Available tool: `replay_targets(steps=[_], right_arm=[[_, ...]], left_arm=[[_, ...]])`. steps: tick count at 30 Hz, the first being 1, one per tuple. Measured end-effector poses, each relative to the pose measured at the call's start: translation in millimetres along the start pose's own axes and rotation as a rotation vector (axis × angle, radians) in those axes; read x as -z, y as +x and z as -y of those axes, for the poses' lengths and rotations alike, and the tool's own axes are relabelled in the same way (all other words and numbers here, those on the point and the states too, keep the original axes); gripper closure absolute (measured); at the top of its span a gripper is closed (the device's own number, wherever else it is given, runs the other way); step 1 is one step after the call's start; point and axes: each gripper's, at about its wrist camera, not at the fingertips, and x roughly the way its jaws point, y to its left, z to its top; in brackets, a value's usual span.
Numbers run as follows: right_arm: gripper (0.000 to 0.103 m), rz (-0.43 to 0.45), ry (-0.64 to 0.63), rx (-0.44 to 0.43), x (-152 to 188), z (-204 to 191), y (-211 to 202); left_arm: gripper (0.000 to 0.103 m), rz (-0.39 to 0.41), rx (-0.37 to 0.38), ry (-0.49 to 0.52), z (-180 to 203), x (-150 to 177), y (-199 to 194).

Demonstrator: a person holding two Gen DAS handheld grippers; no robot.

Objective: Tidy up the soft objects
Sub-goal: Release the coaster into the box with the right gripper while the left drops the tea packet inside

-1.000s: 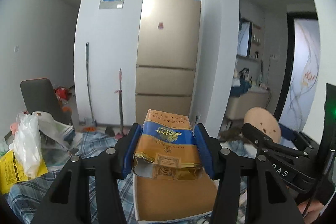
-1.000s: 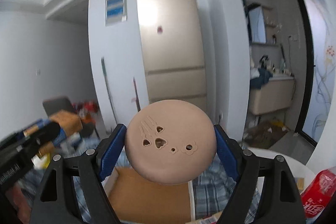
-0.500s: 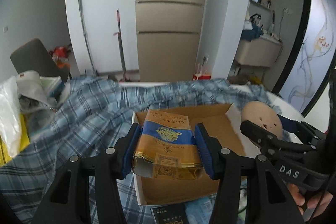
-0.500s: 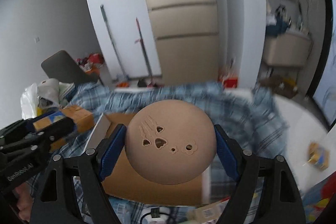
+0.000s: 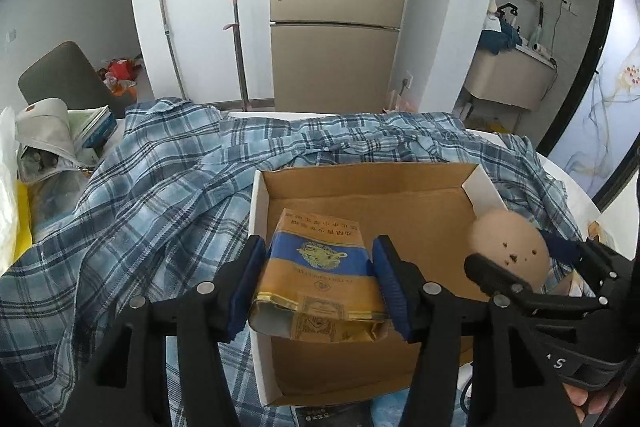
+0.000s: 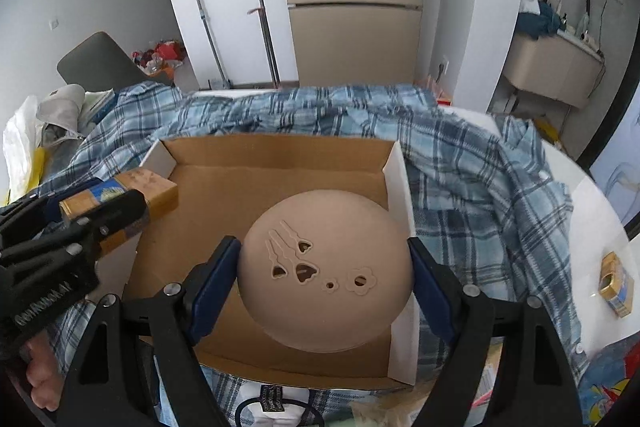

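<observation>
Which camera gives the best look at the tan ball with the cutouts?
The right wrist view: the tan ball fills the centre, cutouts facing the camera. The left wrist view shows it small at the right edge, partly hidden by a claw.

Blue-plaid cloth; tan ball; perhaps gold-blue pack.

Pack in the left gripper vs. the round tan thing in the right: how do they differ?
Shape: the pack is a boxy blue and gold packet with print; the tan ball is round and plain, with small cut-out holes.
Size: the ball spans wider jaws than the pack.
Grip: the left jaws have just been opening, with the pack between them; the right jaws press on the ball.
Shared: both hang over the cardboard box.
</observation>
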Motion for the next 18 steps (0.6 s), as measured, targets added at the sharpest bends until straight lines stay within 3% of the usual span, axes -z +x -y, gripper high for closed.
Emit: replay_targets(steps=[3,18], right_arm=[[0.022,-0.009,-0.021,-0.003,1.5,-3.8,1.5],[0.015,0.032,-0.031,0.006,-2.6,-7.4,-10.1]], left_arm=[[0.030,0.009,0.005,0.001,1.1,0.0,-0.9],[0.030,0.091,0.008,0.006,6.8,-3.6,-30.1]])
